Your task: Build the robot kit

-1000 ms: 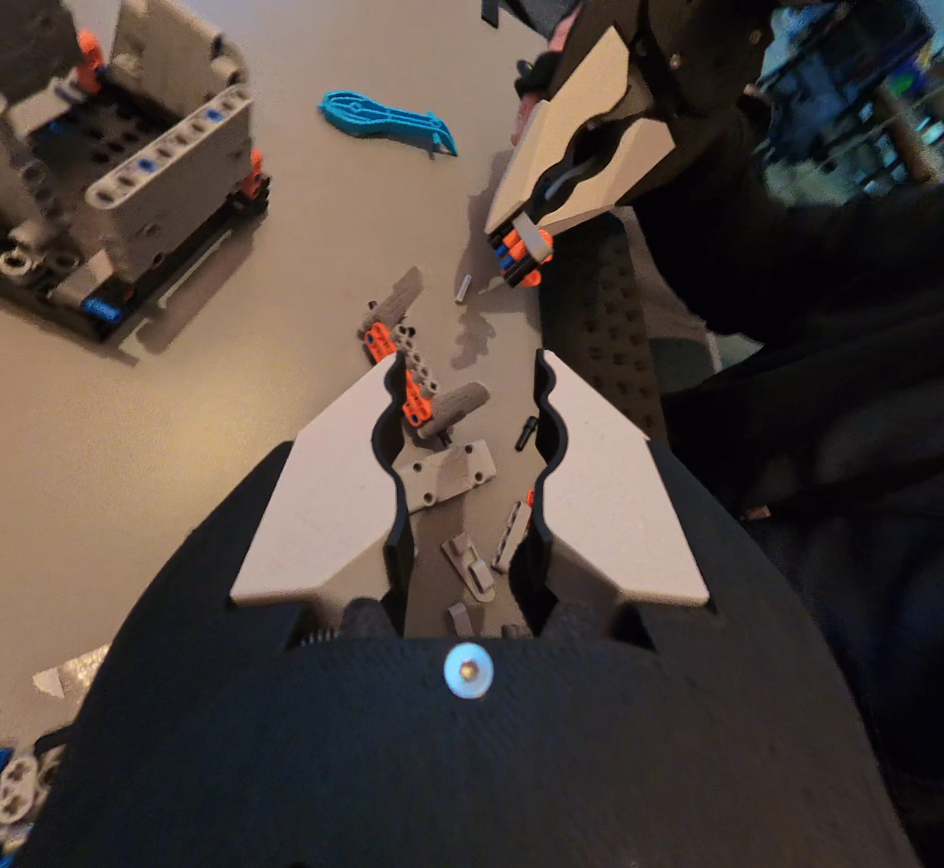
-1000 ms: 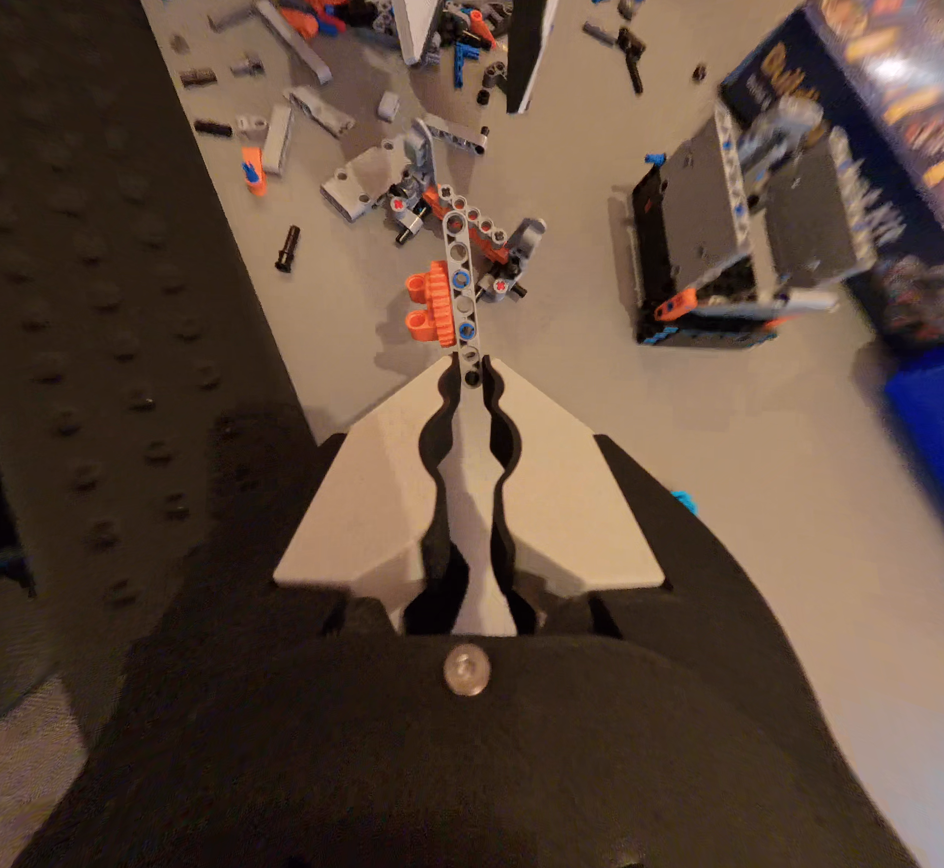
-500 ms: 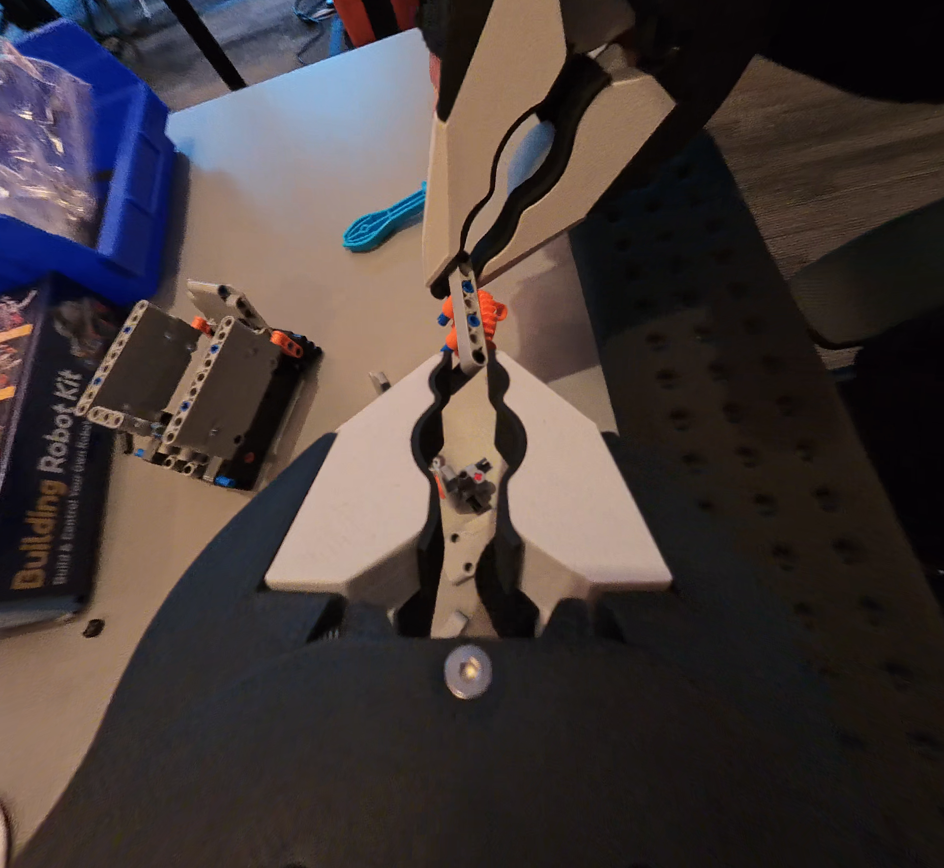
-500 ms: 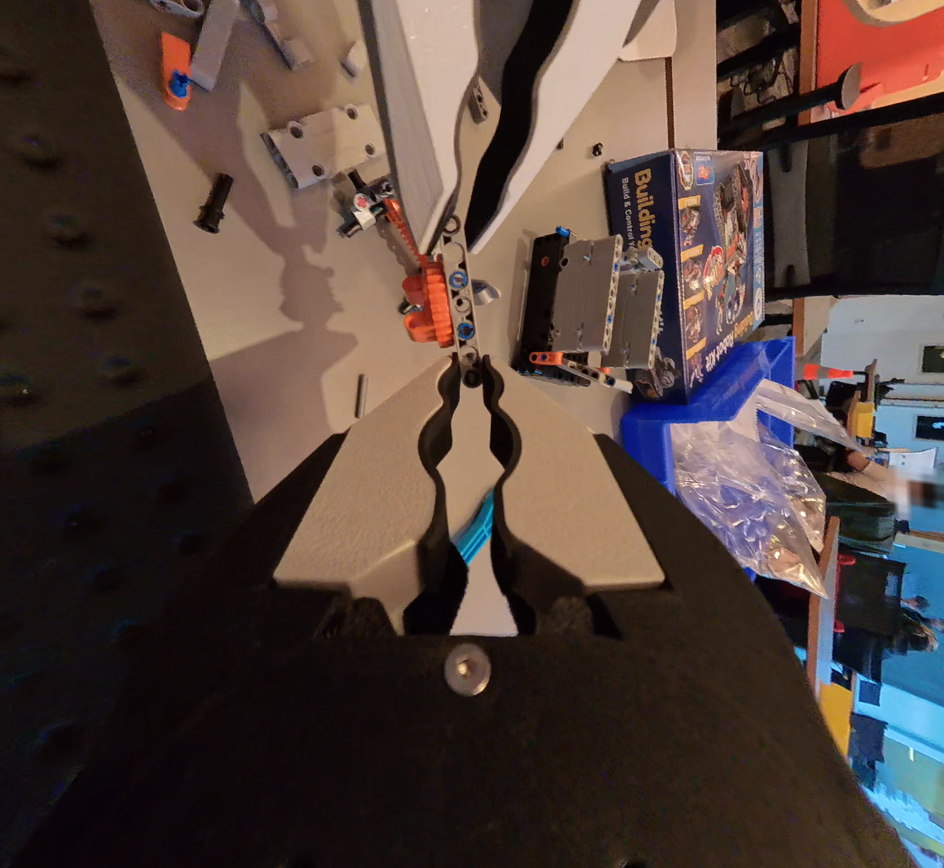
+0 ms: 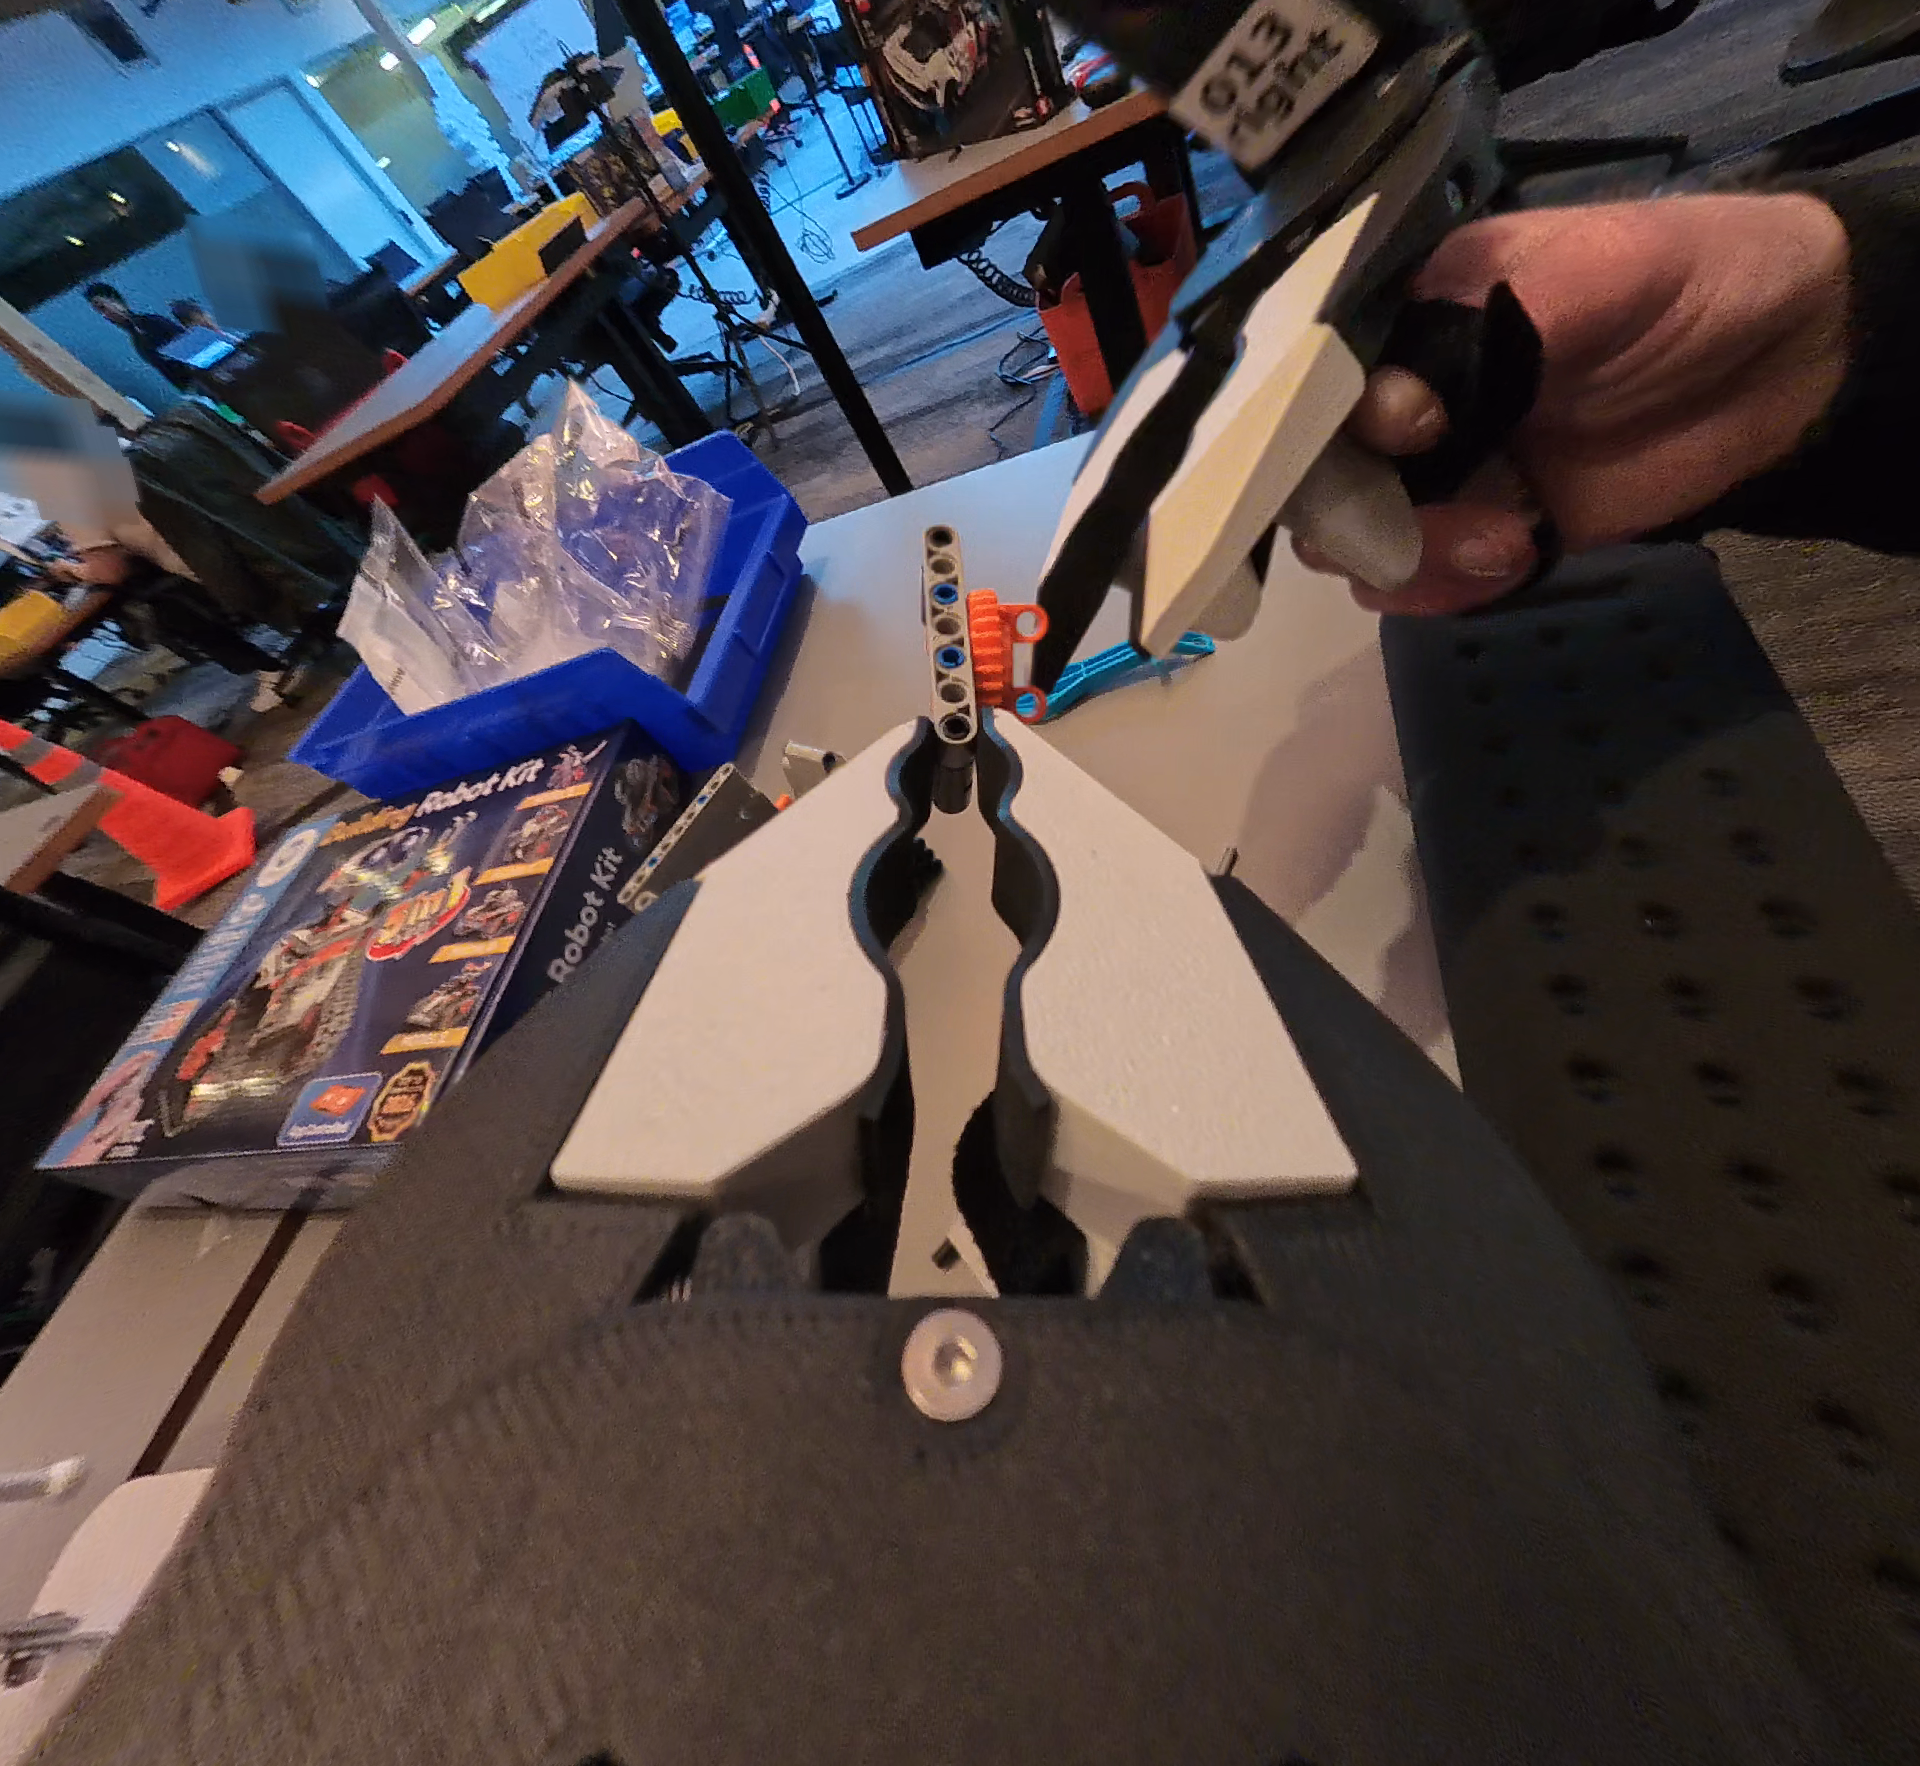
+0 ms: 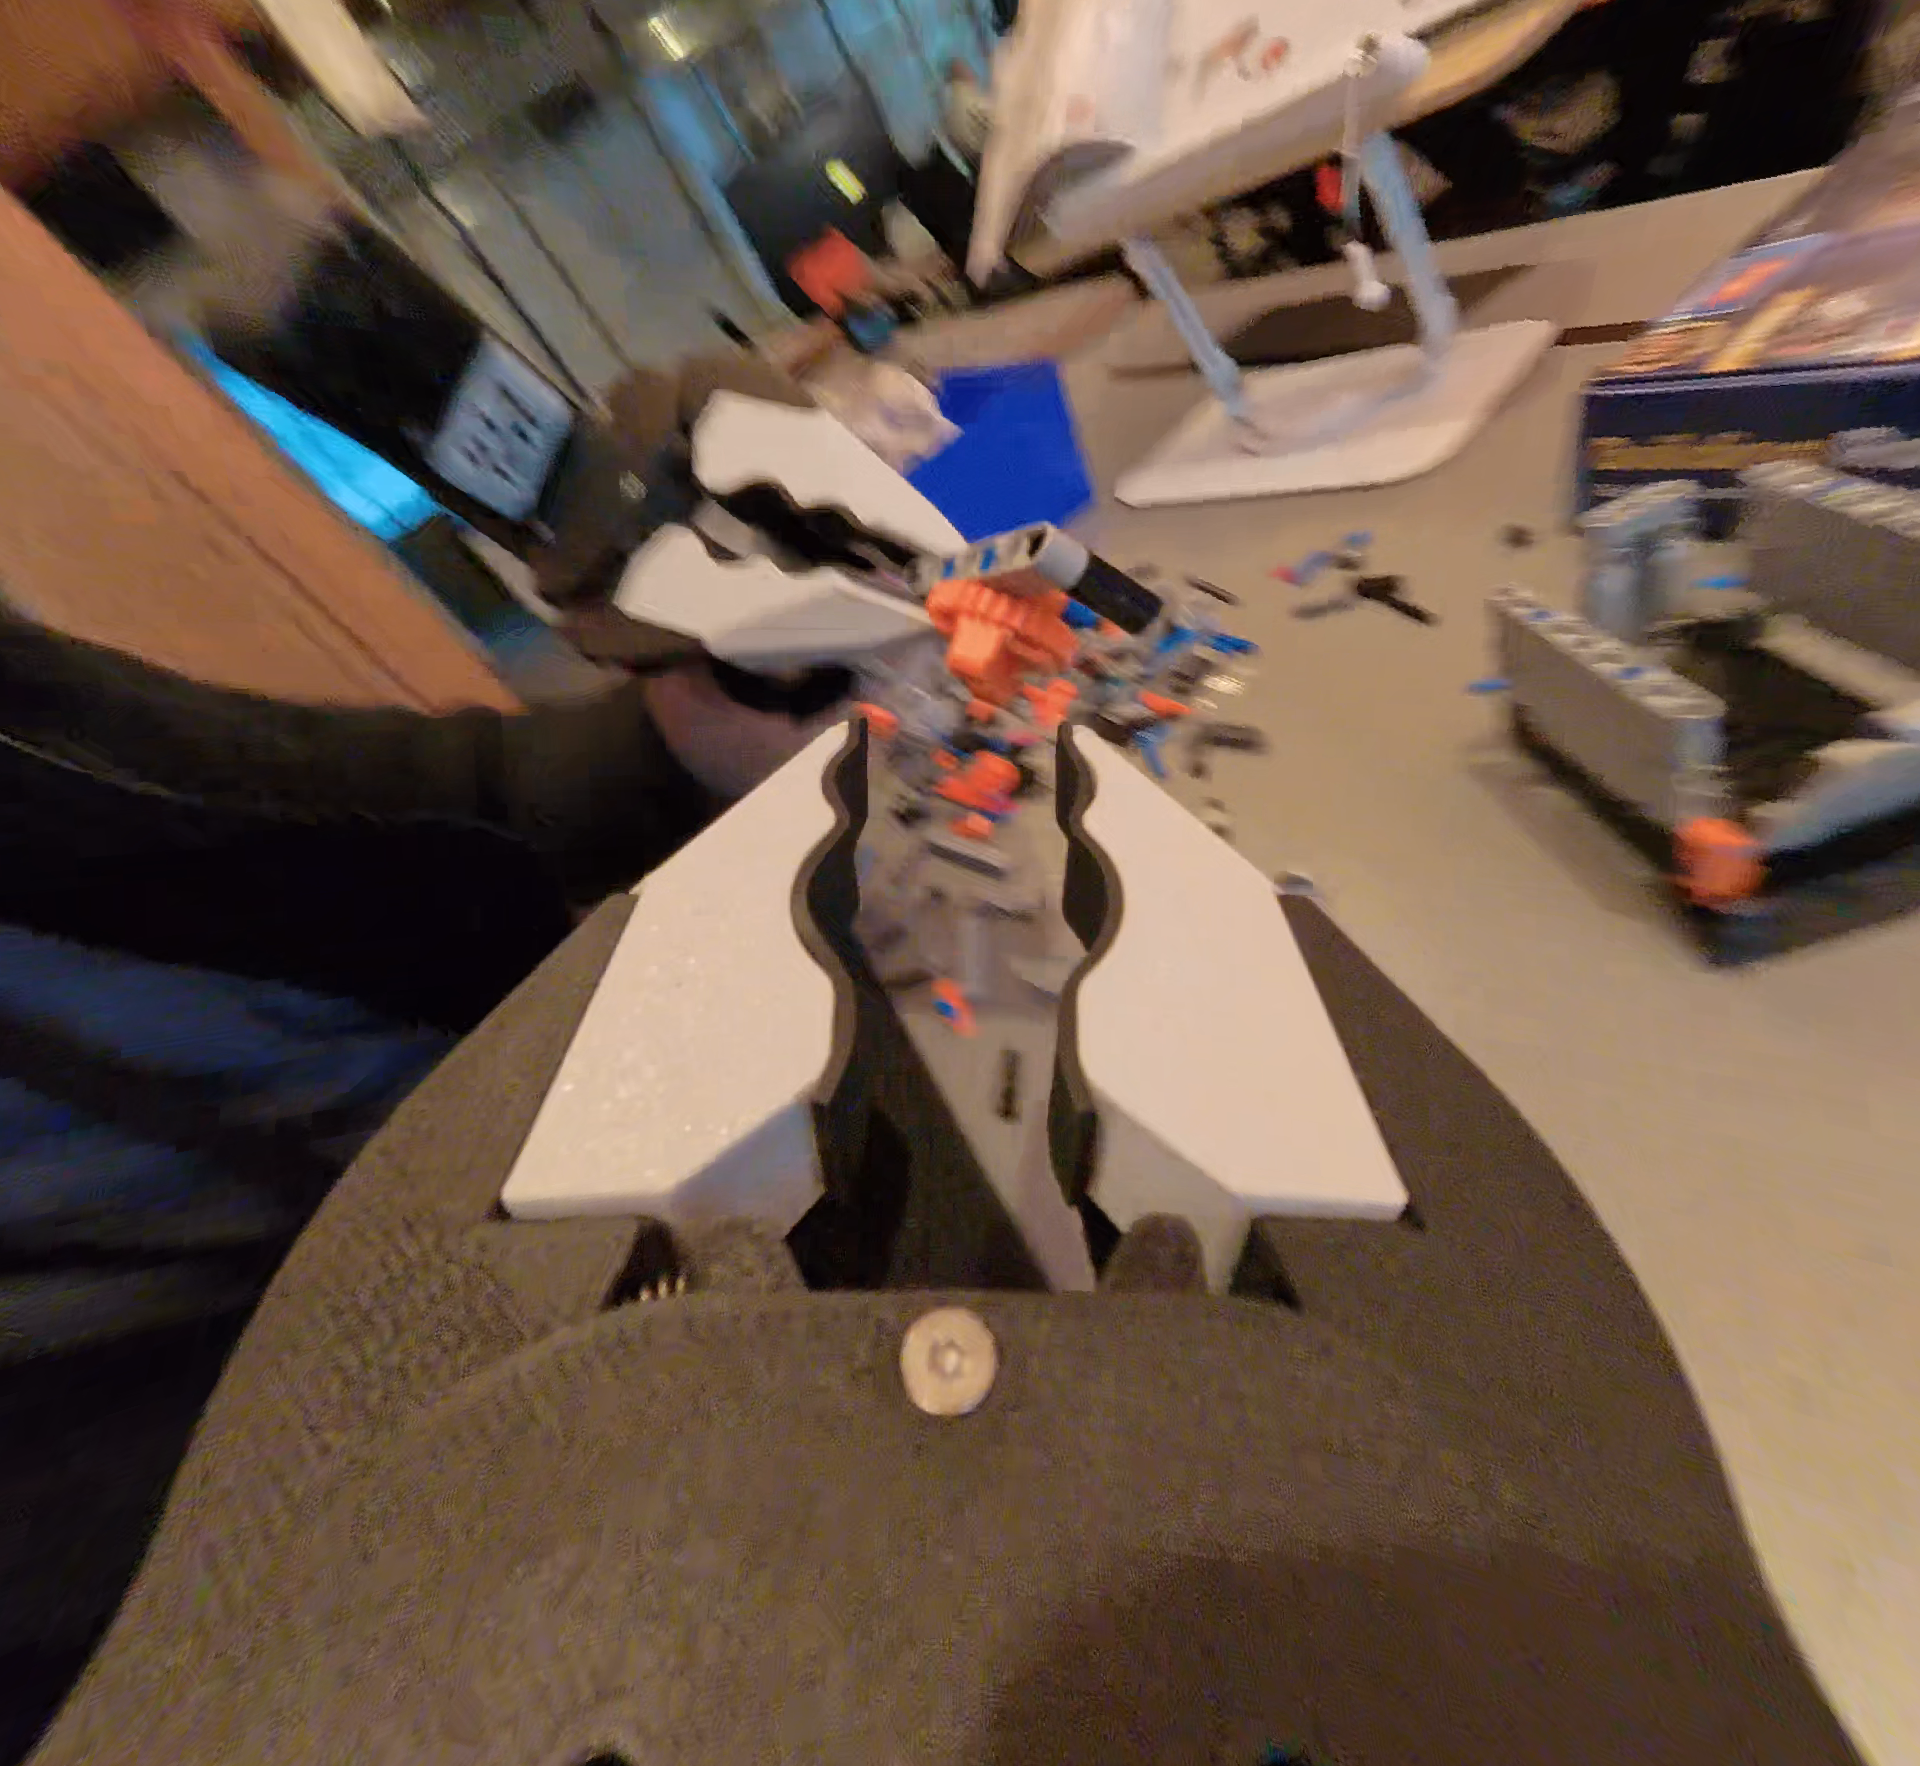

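Note:
My left gripper (image 5: 951,729) is shut on the lower end of a grey holed beam (image 5: 945,636) and holds it upright above the grey table (image 5: 1299,833). An orange toothed piece (image 5: 997,646) is pinned to the beam's right side. My right gripper (image 5: 1096,667), held by a hand, is open, with one fingertip close to the orange piece. In the blurred right wrist view my right gripper (image 6: 956,740) is open and empty. Beyond it the left gripper (image 6: 940,573) holds the beam (image 6: 1018,553) and orange piece (image 6: 992,636).
A teal tool (image 5: 1112,672) lies behind the beam. A blue bin (image 5: 582,688) with plastic bags and a kit box (image 5: 343,968) stand to the left. A half-built grey model (image 6: 1662,708), loose parts (image 6: 1039,781) and a white stand (image 6: 1330,428) are on the table. The tips of both grippers are at nearly the same place.
My left gripper rose from the loose parts and shut on the beam's free end. My right gripper let go of the beam, opened and drew back. Both views tilted up.

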{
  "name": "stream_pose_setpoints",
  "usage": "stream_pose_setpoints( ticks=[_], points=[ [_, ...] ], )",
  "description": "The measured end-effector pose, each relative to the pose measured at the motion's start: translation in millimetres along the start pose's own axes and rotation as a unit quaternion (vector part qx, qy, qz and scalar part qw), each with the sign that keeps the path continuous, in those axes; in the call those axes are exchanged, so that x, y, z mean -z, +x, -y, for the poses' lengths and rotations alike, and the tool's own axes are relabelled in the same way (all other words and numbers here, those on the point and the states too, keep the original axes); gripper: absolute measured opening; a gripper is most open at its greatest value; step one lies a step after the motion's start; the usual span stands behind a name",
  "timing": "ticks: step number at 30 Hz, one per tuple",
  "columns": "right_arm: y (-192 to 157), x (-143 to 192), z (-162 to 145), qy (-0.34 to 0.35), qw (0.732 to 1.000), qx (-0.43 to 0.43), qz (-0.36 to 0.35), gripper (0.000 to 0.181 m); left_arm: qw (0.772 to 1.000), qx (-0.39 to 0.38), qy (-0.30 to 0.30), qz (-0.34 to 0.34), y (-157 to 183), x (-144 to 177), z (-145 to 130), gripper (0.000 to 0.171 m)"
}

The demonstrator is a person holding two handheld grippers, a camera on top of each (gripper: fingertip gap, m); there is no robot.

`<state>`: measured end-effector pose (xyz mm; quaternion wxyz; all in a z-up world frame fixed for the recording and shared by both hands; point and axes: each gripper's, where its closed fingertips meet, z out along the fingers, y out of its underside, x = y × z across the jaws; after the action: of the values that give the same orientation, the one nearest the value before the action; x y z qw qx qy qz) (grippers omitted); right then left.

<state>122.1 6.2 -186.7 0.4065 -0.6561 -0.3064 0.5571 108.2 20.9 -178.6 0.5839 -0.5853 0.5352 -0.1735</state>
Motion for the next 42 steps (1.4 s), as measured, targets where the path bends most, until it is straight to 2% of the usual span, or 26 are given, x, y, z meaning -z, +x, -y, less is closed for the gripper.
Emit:
stream_pose_setpoints(
  ticks=[4,6,7,8,11,17,21,24,28,30,33,36,38,42],
  points=[
    [-5,-3,16,0.087,0.993,-0.062,0.050,0.029,0.999,-0.043,0.000,0.033,2,-1,5,0.005],
    [-2,-1,20,0.118,0.989,-0.071,0.048,0.017,0.997,-0.058,0.003,0.045,1,0,8,0.005],
    [-1,-2,21,0.126,0.987,-0.083,0.052,0.020,0.997,-0.062,0.002,0.052,0,0,8,0.005],
    [-2,-4,22,0.130,0.985,-0.094,0.060,0.027,0.996,-0.065,0.000,0.058,0,0,8,0.006],
    [3,-6,21,0.141,0.985,-0.090,0.045,0.025,0.996,-0.062,-0.002,0.062,-2,-2,5,0.006],
    [8,-15,18,0.151,0.979,-0.126,0.048,0.039,0.995,-0.061,-0.005,0.080,-7,0,7,0.005],
    [3,-14,25,0.181,0.972,-0.132,0.072,0.035,0.996,-0.055,-0.003,0.073,-5,-1,8,0.005],
    [5,-13,28,0.191,0.970,-0.128,0.072,0.028,0.996,-0.058,-0.001,0.073,-4,-2,7,0.005],
    [7,-11,28,0.187,0.975,-0.102,0.058,0.028,0.997,-0.054,-0.010,0.060,-1,-7,0,0.007],
    [8,-11,26,0.160,0.984,-0.064,0.032,0.027,0.998,-0.045,-0.012,0.046,3,-10,-4,0.009],
    [13,-8,20,0.098,0.995,0.005,-0.020,0.027,0.999,-0.023,-0.028,0.016,8,-13,-13,0.021],
    [26,-2,6,-0.007,0.992,0.091,-0.087,0.027,0.997,0.011,-0.066,-0.047,19,-12,-30,0.027],
    [32,2,-10,-0.097,0.977,0.150,-0.117,0.027,0.989,0.038,-0.121,-0.071,23,-10,-58,0.042],
    [52,11,-54,-0.287,0.913,0.247,-0.149,0.028,0.963,0.101,-0.202,-0.144,43,-1,-105,0.042]
  ],
)
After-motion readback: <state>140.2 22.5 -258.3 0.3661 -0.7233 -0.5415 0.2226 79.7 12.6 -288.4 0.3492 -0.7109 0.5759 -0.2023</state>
